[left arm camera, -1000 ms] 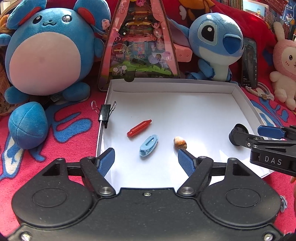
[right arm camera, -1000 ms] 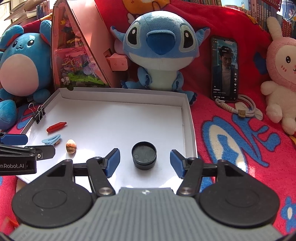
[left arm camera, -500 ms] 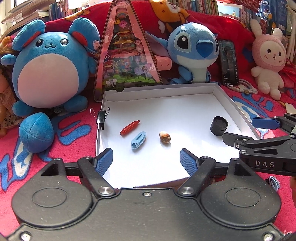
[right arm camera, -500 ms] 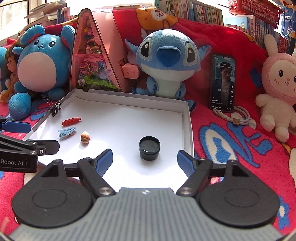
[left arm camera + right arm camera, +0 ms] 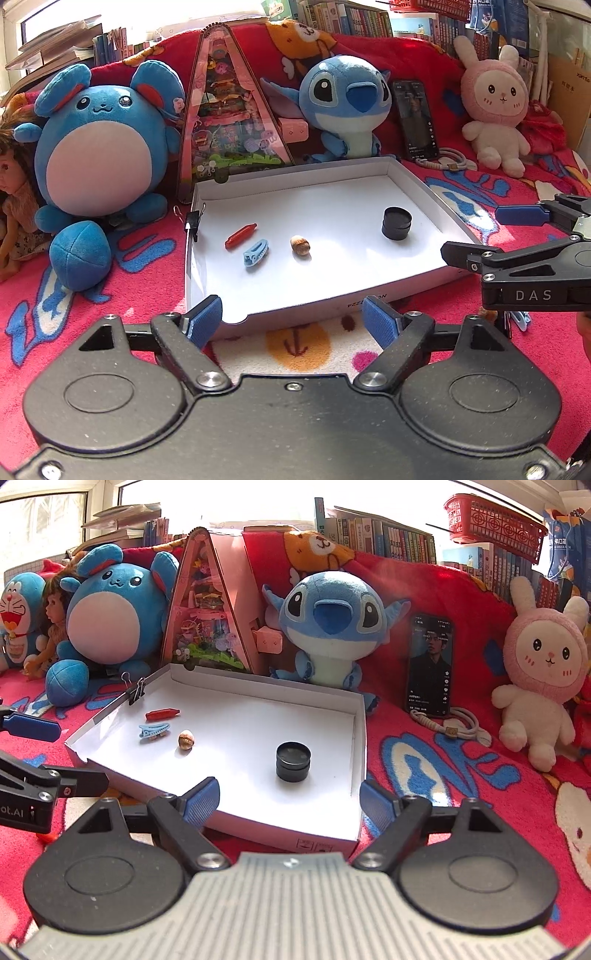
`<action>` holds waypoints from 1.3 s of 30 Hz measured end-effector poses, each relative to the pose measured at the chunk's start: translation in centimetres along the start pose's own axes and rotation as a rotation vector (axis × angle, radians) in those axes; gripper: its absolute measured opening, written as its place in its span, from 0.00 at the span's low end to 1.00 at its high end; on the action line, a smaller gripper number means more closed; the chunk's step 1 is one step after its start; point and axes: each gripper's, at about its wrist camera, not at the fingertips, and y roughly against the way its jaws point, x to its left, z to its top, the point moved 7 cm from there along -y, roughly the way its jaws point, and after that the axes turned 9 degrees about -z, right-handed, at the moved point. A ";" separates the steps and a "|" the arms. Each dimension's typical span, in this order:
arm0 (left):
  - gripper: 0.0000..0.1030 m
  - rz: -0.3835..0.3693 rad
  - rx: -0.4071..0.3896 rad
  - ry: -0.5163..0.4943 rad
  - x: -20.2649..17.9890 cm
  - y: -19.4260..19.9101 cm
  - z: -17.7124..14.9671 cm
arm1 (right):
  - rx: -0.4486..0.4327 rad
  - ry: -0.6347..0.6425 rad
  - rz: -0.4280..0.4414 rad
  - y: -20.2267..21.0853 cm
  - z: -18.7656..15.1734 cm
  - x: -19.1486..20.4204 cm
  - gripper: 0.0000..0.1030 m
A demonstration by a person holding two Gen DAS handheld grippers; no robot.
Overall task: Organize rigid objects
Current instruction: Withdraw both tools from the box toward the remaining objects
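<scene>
White tray on a red patterned blanket, four small things inside. Near the left wall: red capsule-shaped piece, light blue hair clip just in front of it, brown shell a little to the right — all three close together yet apart. Black round container alone toward the right side, upright, well apart from the other three. Black binder clip clamped on the tray's left rim.

Left gripper over the blanket just short of the tray's near edge, jaws wide apart and just been opening, nothing between the blue pads. Right gripper above the tray's near right corner, jaws likewise spread and just been opening — the black round container ahead of the pads, untouched. Each gripper visible at the edge of the other's view: right one beside the tray's right wall, left one by the near left corner.

Behind the tray: round blue plush, pink triangular toy house, blue big-eared plush, phone propped upright, pink rabbit plush. Books shelved along the back.
</scene>
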 end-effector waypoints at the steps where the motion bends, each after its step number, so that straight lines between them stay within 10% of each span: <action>1: 0.80 -0.002 -0.001 -0.002 -0.1 0.2 -0.3 | -0.004 0.000 0.001 0.3 -0.2 -0.1 0.88; 39: 0.73 -0.041 0.017 0.069 -1.2 3.3 -9.5 | -0.063 0.091 0.013 5.8 -9.4 0.1 0.93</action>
